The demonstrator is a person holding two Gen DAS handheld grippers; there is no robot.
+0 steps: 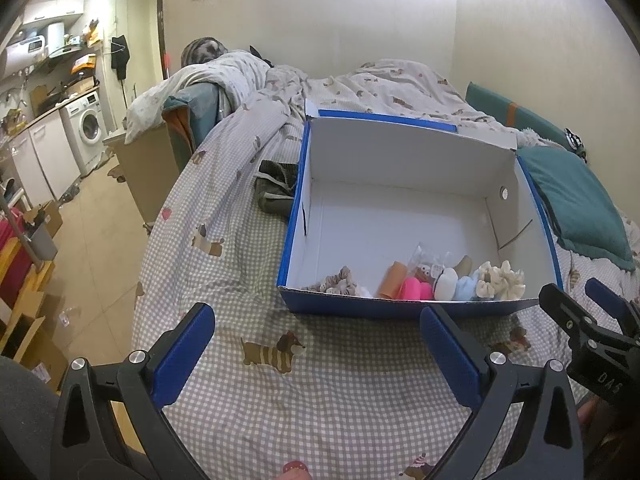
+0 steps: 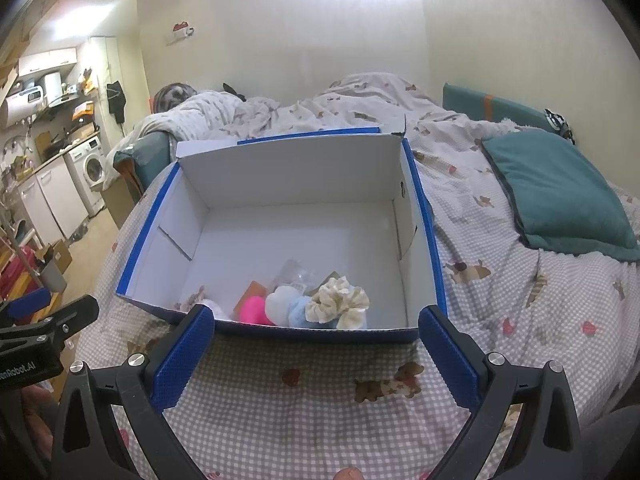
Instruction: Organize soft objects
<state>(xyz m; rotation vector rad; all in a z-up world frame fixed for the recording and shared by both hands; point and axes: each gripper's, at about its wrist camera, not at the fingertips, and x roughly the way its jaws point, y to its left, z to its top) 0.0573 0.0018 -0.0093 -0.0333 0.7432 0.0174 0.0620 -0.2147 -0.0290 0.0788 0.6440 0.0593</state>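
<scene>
A blue cardboard box (image 1: 404, 306) with a white inside stands open on the bed; it also shows in the right wrist view (image 2: 280, 330). Along its near wall lie several soft items: a cream scrunchie (image 1: 502, 279) (image 2: 338, 300), a pink item (image 1: 416, 289) (image 2: 253, 309), a white puff (image 1: 445, 284) (image 2: 282, 300), a light blue one (image 2: 298, 312), a striped scrunchie (image 1: 340, 282). My left gripper (image 1: 320, 354) is open and empty, short of the box. My right gripper (image 2: 316, 354) is open and empty at the box's near wall; it also shows in the left wrist view (image 1: 580, 302).
A dark folded cloth (image 1: 276, 192) lies on the checked bedsheet left of the box. A teal pillow (image 2: 560, 196) lies to the right. A rumpled duvet (image 1: 360, 88) fills the far bed. The bed's left edge drops to the floor (image 1: 92, 248).
</scene>
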